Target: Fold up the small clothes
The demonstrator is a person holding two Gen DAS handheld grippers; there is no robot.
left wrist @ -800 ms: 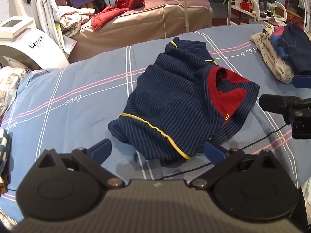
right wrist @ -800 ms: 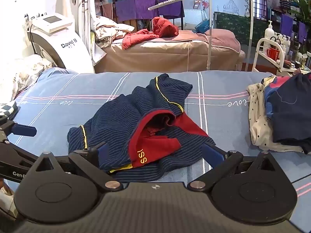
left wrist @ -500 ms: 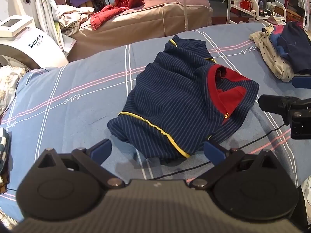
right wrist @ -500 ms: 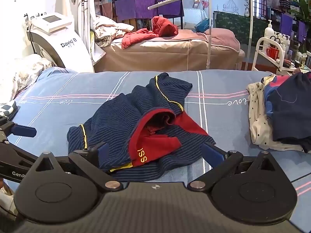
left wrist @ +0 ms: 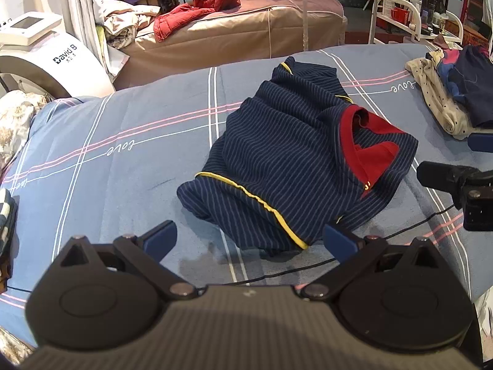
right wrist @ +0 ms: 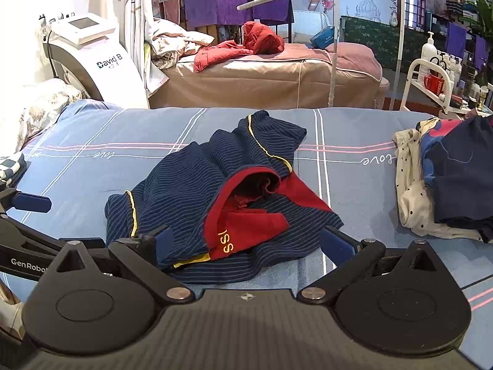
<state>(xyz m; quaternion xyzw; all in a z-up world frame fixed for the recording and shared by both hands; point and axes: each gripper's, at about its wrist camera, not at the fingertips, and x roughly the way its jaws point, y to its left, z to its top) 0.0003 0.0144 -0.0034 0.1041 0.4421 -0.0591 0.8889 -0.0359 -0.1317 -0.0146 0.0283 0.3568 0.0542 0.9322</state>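
Navy striped garment [right wrist: 197, 191] lies crumpled, its red lining [right wrist: 246, 225] partly hidden.

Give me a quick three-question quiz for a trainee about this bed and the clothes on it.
1. True or false: the left gripper is shut on the striped garment.
2. What colour is the garment's waistband? A) green B) red C) white
3. Fill in: the pile of other clothes lies to the ____ of the garment in the right wrist view.

Key: 1 false, since both grippers are open and empty, the right gripper too. 2 B. 3 right.
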